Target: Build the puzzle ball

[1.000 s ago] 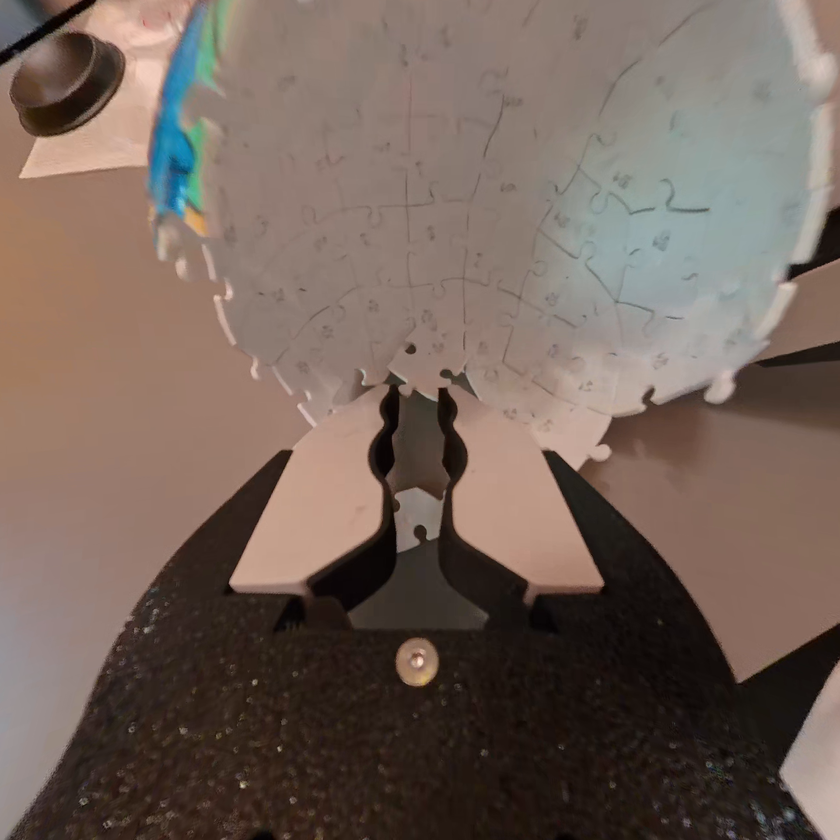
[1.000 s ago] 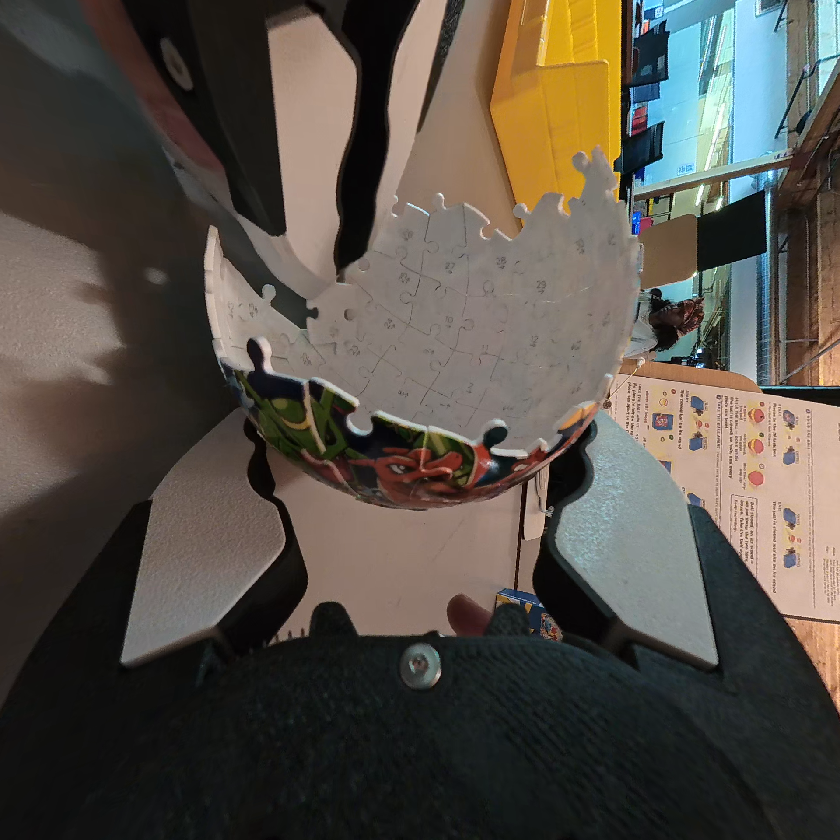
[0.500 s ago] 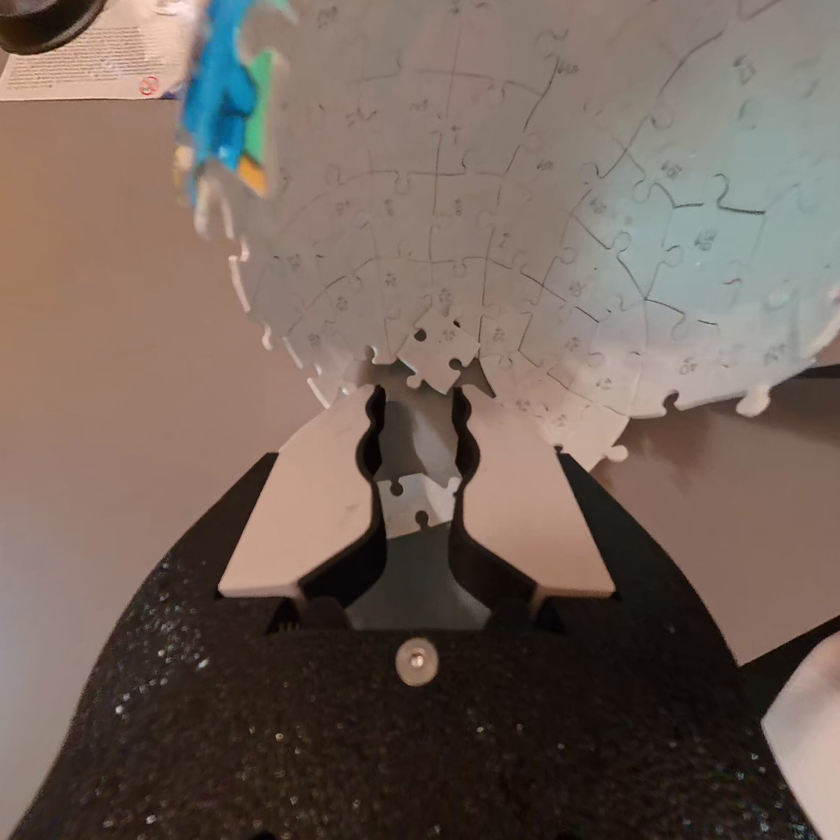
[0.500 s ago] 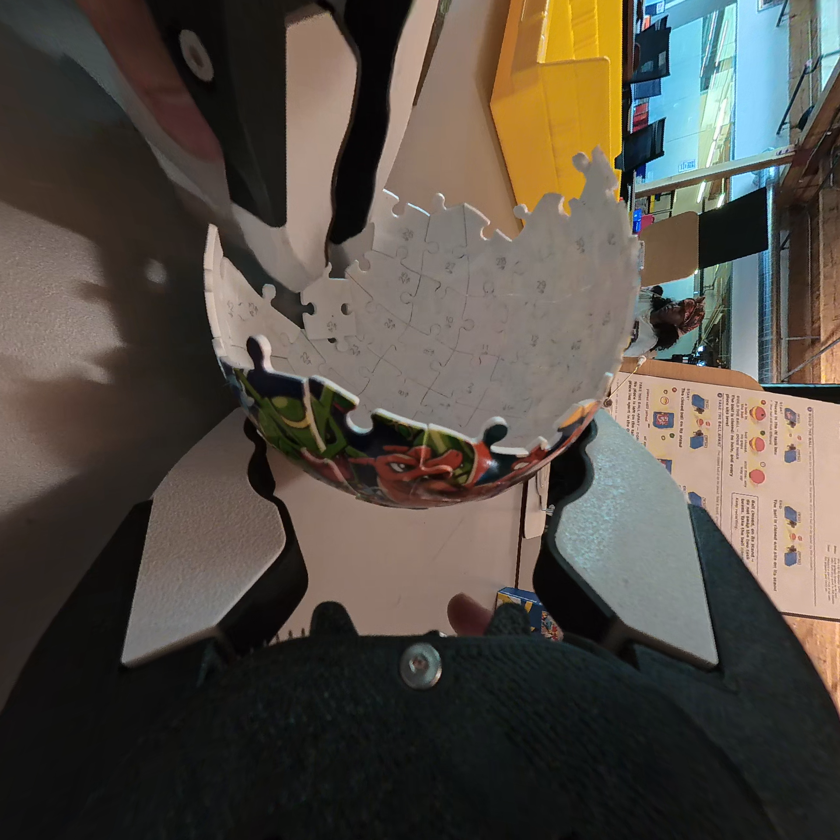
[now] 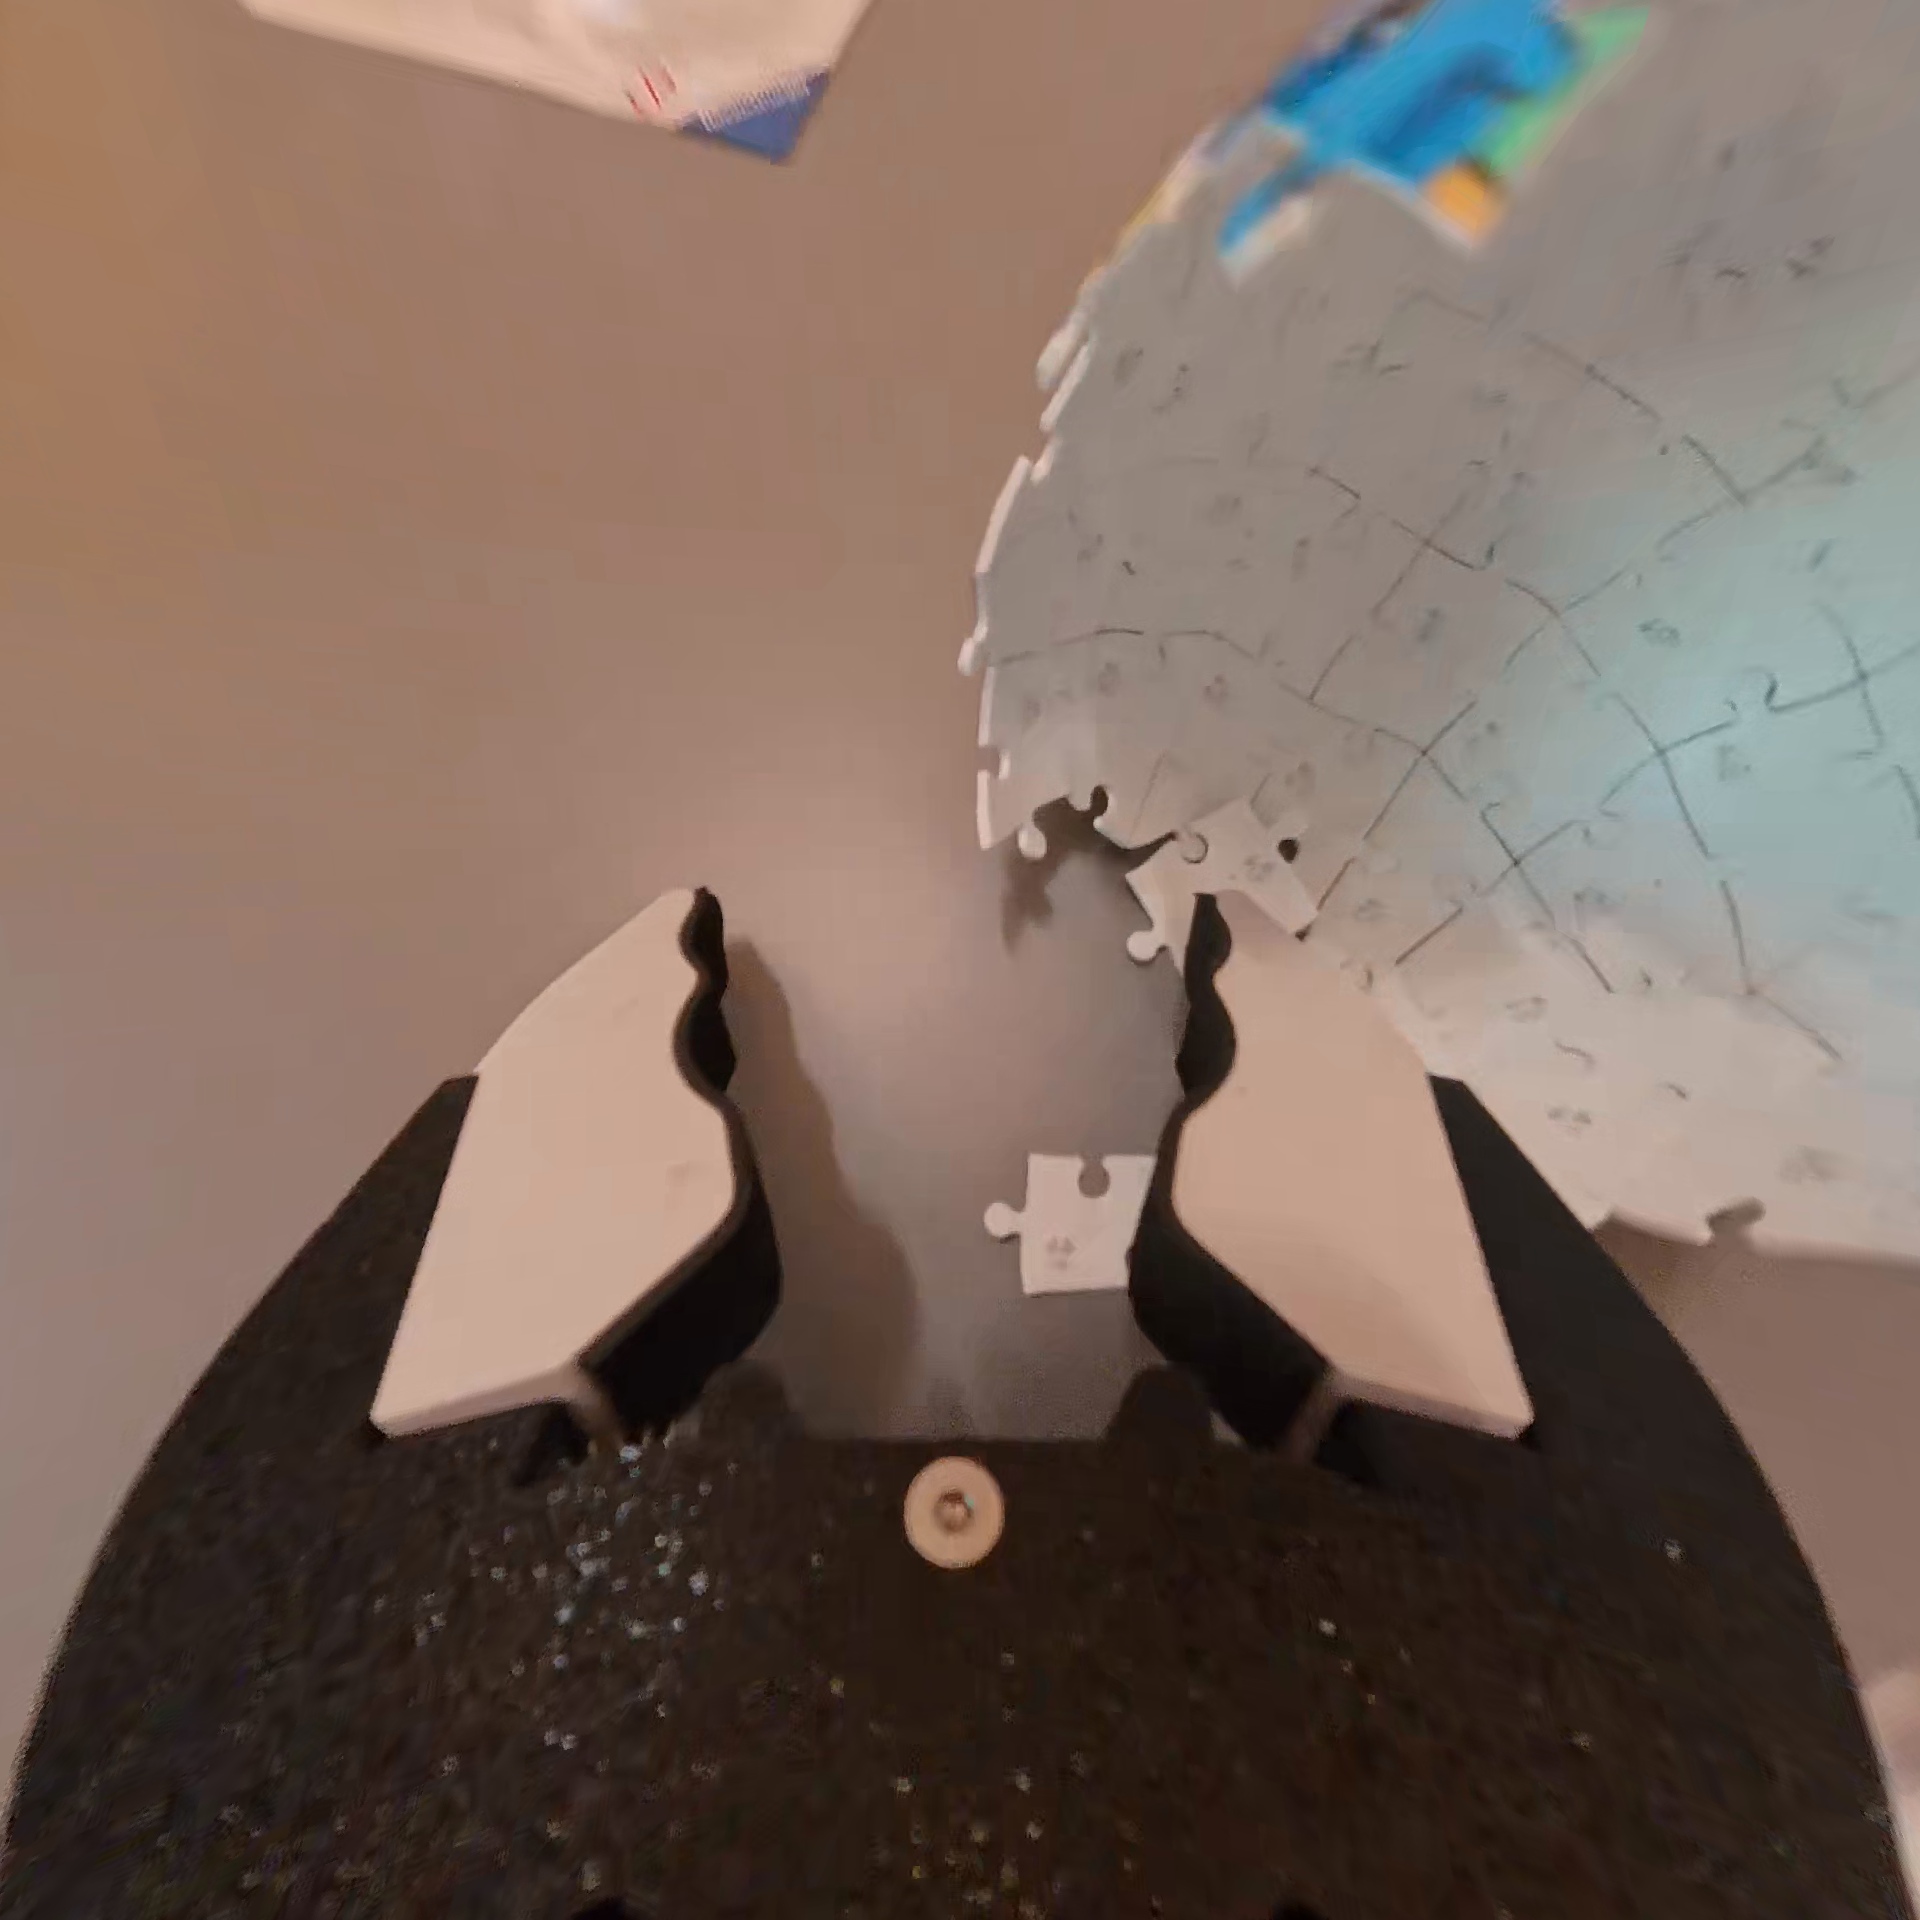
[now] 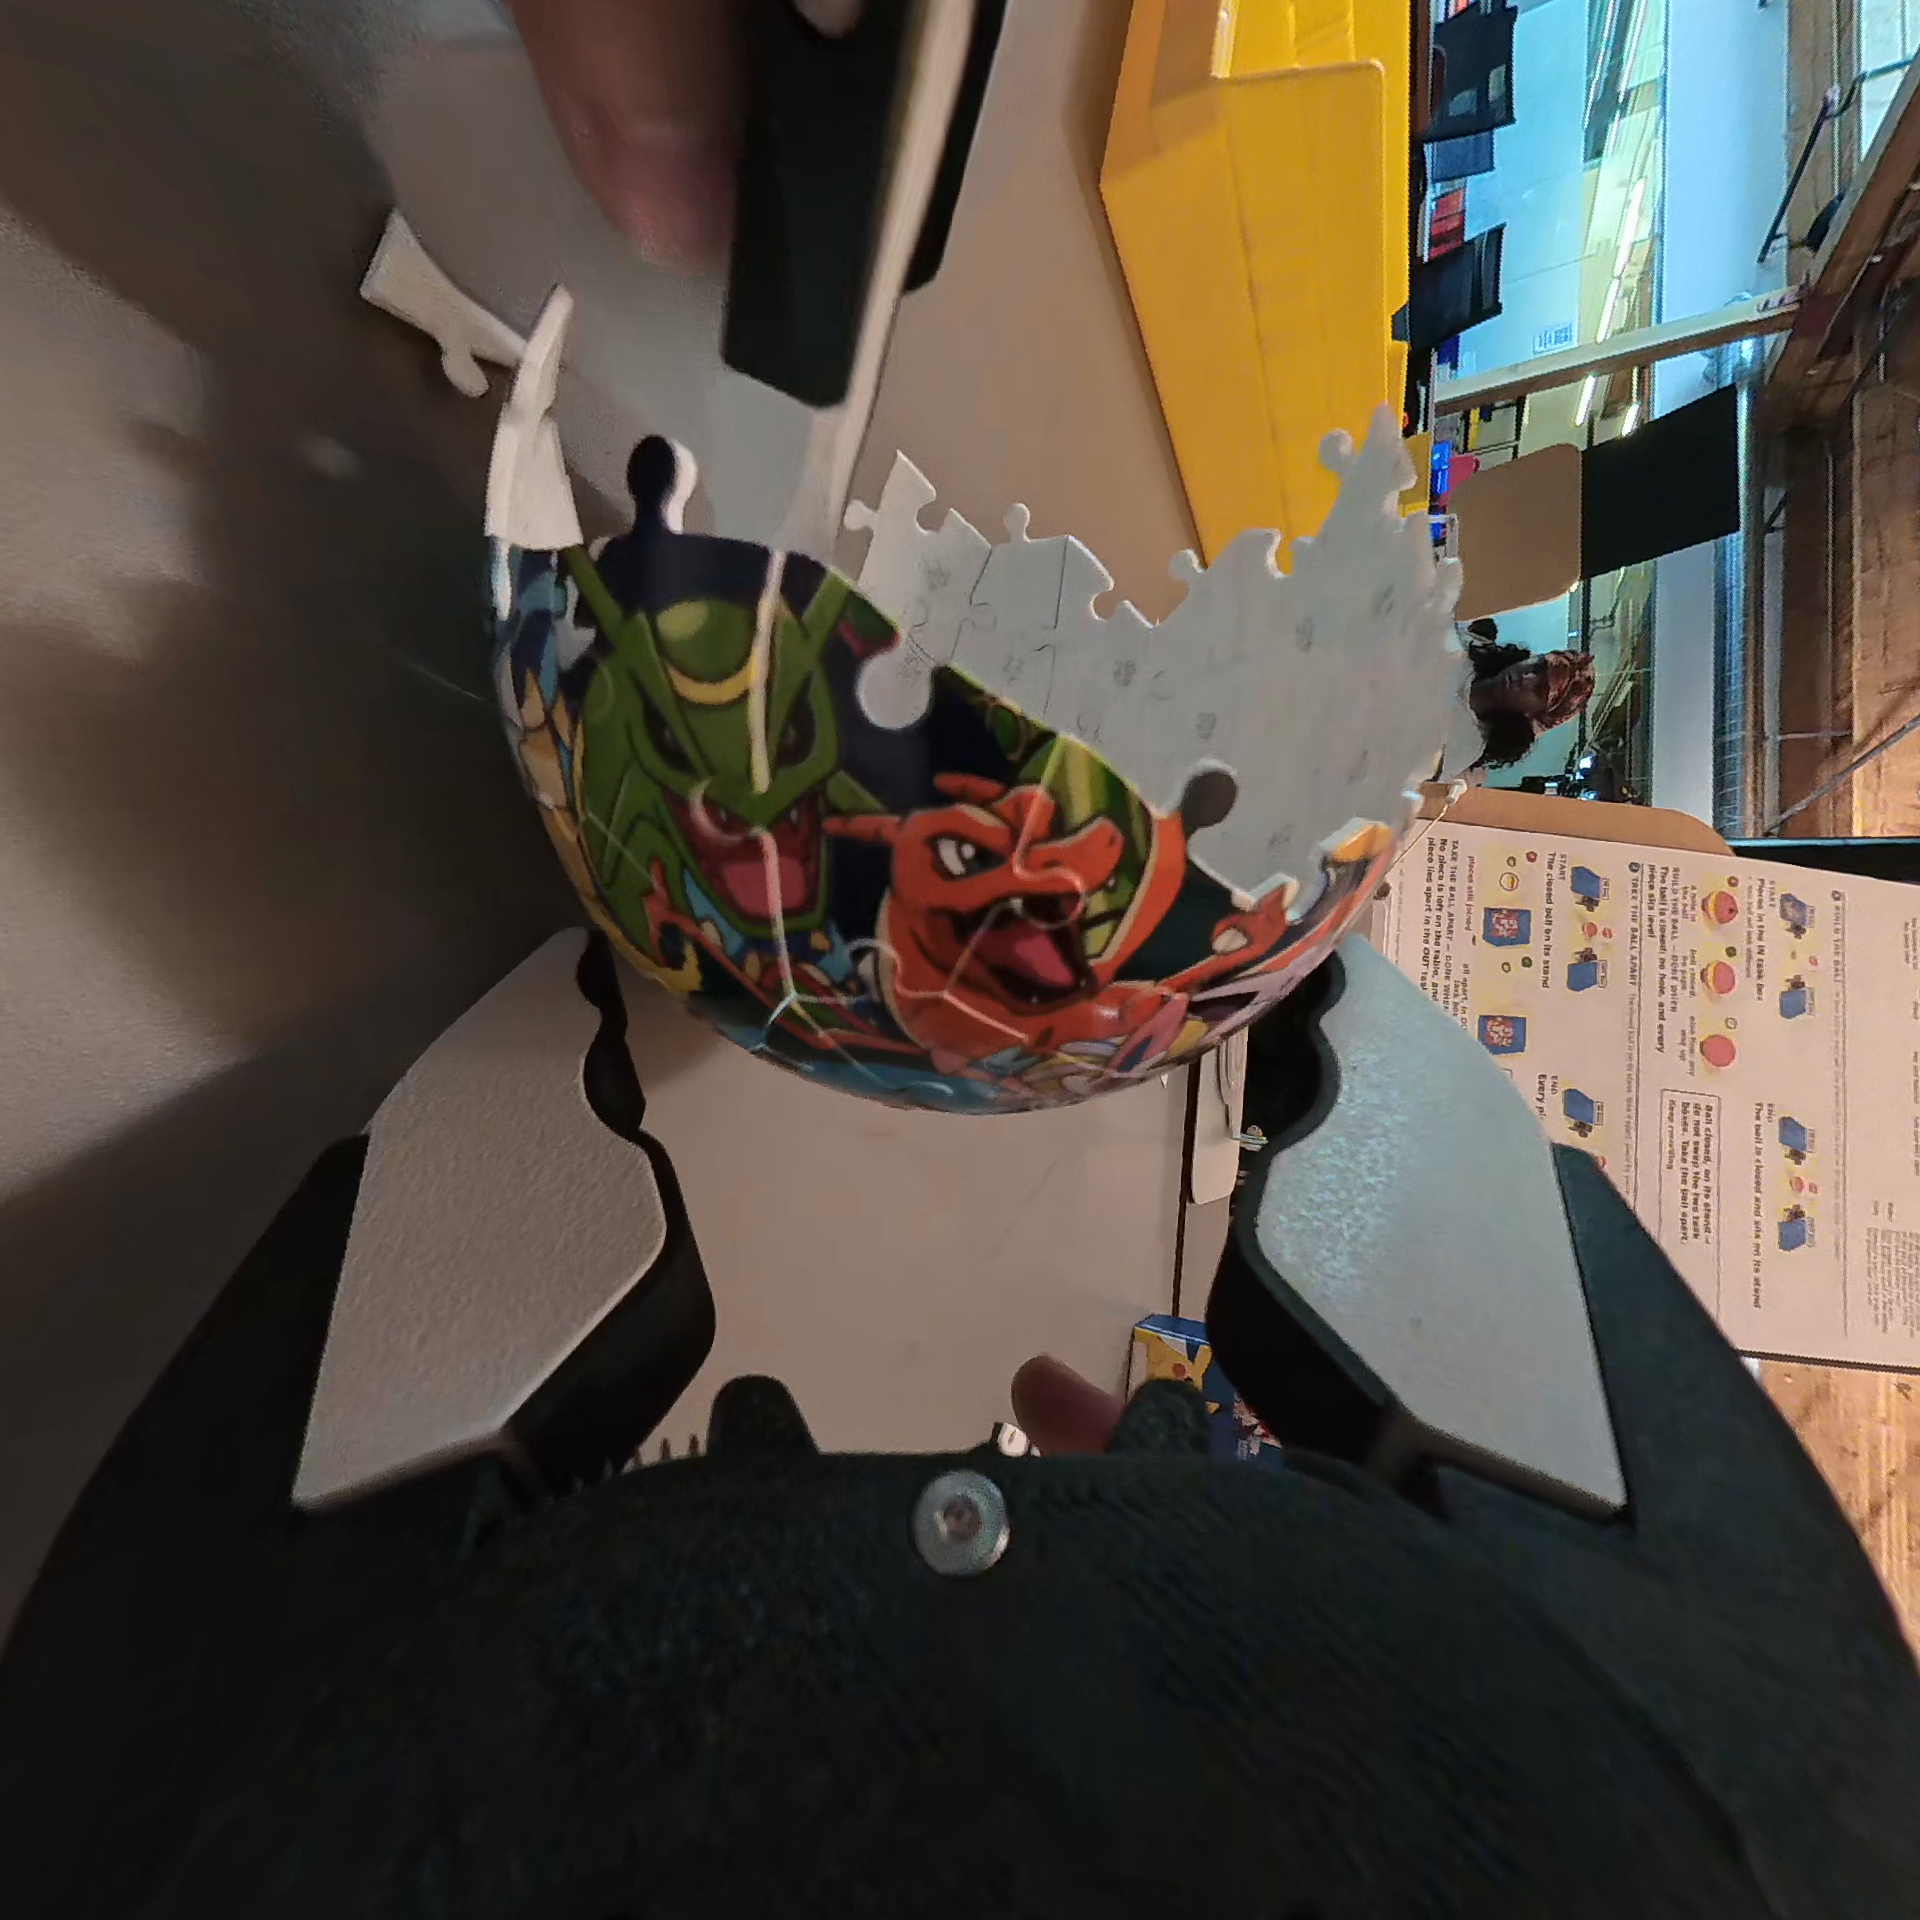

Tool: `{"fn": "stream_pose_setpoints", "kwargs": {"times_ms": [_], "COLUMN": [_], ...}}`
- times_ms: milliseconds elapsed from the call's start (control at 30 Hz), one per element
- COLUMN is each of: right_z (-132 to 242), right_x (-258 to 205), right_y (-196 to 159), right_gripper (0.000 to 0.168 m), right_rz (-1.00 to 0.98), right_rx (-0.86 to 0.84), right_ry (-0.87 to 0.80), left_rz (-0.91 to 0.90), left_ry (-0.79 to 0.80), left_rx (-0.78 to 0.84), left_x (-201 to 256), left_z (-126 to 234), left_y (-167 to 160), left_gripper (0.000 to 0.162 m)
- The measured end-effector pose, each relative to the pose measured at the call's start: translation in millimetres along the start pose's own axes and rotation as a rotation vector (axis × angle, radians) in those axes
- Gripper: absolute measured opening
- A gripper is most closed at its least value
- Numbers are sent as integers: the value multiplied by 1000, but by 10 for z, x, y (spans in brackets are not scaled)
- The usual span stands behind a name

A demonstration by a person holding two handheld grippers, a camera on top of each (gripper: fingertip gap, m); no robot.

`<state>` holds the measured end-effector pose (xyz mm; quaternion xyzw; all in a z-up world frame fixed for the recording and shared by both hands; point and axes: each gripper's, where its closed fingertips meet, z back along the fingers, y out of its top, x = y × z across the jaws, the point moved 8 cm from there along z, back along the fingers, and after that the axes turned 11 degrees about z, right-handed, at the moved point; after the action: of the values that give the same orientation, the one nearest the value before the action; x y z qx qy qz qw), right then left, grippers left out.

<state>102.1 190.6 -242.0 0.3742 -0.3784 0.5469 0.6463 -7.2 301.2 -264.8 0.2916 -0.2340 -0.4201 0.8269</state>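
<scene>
My right gripper [image 6: 961, 961] is shut on the half-built puzzle ball [image 6: 935, 894], a bowl-shaped shell, colourful outside and white inside, held by its sides. The shell's white inside [image 5: 1558, 675] fills the right of the left wrist view. A white puzzle piece [image 5: 1236, 873] sits askew at the shell's rim; in the right wrist view it [image 6: 535, 468] sticks up at the rim. My left gripper [image 5: 951, 925] is open and empty, its right finger just under that piece. Another loose white piece [image 5: 1075, 1221] lies on the table between my left fingers.
A printed sheet [image 5: 623, 62] lies on the brown table [image 5: 416, 520] at the far edge. A yellow bin [image 6: 1257, 291], an instruction sheet [image 6: 1662, 1091] and a small blue box [image 6: 1174, 1361] are behind the ball. A person [image 6: 1527, 686] is far off. My left gripper is the nearer one to the loose white piece [image 5: 1075, 1221]: about 5 centimetres, against 11 centimetres.
My left gripper has opened, let go of the piece at the shell's rim, and drawn back to the left. The shell has turned, so more of its coloured outside faces the right wrist camera.
</scene>
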Motion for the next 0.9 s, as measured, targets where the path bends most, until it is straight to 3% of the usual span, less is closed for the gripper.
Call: {"fn": "stream_pose_setpoints", "kwargs": {"times_ms": [567,900], "right_z": [-41,-36], "right_x": [-16,-49], "right_y": [-34,-122], "right_gripper": [119,130], "right_rz": [-50,-249], "right_rx": [44,227], "right_ry": [-40,34], "left_rz": [-55,-138], "left_ry": [-63,-125], "left_rx": [-145,-216], "left_x": [1,-27], "left_z": [-203,-258], "left_y": [156,250], "left_gripper": [94,98]}}
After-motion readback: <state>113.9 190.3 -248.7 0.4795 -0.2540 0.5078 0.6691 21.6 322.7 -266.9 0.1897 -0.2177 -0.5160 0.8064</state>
